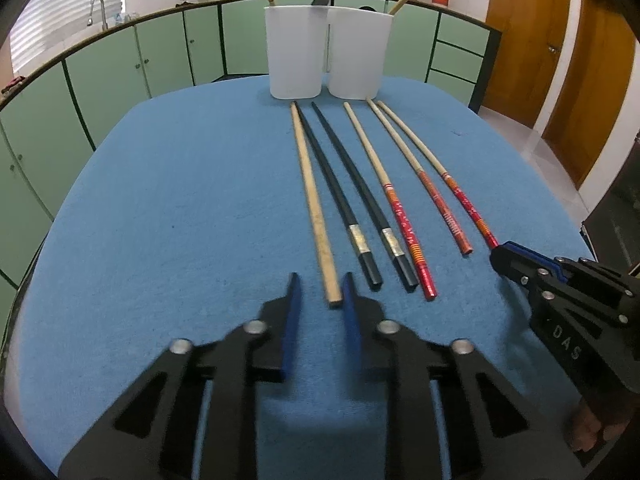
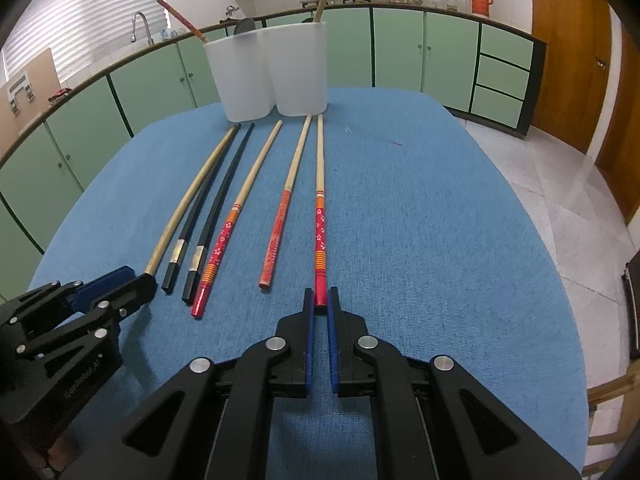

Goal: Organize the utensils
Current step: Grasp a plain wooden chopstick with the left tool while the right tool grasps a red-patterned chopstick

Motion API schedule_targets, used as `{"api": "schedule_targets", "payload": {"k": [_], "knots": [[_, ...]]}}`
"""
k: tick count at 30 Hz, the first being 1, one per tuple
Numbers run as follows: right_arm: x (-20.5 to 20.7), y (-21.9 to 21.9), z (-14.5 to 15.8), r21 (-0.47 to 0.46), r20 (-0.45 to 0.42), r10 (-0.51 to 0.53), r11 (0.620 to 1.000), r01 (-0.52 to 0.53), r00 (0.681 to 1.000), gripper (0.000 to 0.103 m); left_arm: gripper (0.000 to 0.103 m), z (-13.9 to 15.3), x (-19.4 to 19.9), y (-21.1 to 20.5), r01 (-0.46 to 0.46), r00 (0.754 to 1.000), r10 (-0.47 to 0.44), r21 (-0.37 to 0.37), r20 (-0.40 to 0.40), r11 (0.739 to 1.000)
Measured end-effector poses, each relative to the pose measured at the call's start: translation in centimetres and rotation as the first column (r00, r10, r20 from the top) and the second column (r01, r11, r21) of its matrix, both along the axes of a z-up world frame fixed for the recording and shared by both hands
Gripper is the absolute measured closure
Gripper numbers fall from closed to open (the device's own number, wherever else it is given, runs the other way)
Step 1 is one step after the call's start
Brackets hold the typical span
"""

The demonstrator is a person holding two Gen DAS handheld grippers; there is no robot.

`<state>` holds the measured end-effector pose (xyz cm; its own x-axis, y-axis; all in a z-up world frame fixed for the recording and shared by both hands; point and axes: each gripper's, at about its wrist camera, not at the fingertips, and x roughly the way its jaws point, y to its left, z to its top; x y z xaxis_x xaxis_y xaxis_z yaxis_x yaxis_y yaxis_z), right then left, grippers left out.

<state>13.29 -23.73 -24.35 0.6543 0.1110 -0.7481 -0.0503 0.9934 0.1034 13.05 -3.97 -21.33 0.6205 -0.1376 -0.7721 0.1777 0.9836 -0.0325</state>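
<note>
Six chopsticks [image 1: 316,208] near cloth edge [image 1: 120,380]

Both views are evenly and softly lit from above, with extra daylight from the white slatted window blind [image 1: 60,8] at the upper left, which is nearly overexposed. Shadows on the blue woven tablecloth [image 1: 180,200] are weak and short. The fisheye lens bends the green cabinet fronts [image 2: 400,52] into an arc, and black vignette fills the corners. The near blue-padded black left gripper [image 1: 320,288] looks slightly blurred; the thin sticks on the cloth are sharp
</note>
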Motion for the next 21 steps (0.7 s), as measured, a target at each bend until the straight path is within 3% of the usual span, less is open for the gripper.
{"api": "schedule_targets", "payload": {"k": [1, 9, 16, 21], "knots": [[0.0, 0.0, 0.0, -0.003, 0.000, 0.000, 1.000, 0.000, 1.000, 0.097, 0.095, 0.0, 0.0, -0.2, 0.005, 1.000, -0.005, -0.002, -0.001, 1.000], [-0.1, -0.1, 0.3, -0.002, 0.001, 0.002, 1.000, -0.002, 1.000, 0.097, 0.096, 0.6, -0.1, 0.2, -0.003, 1.000, 0.003, -0.013, -0.009, 1.000], [-0.8, -0.5, 2.7, -0.033, 0.054, 0.011, 0.999, -0.009, 0.998, 0.097, 0.097, 3.6, -0.9, 1.1, -0.006, 0.998, 0.004, 0.031, 0.065, 1.000], [-1.3, -1.1, 5.4, -0.052, 0.117, 0.015, 0.999, -0.009, 0.993, 0.097, 0.097, 6.7, -1.5, 1.8, -0.014, 0.989, 0.010, 0.022, 0.145, 1.000]]}}
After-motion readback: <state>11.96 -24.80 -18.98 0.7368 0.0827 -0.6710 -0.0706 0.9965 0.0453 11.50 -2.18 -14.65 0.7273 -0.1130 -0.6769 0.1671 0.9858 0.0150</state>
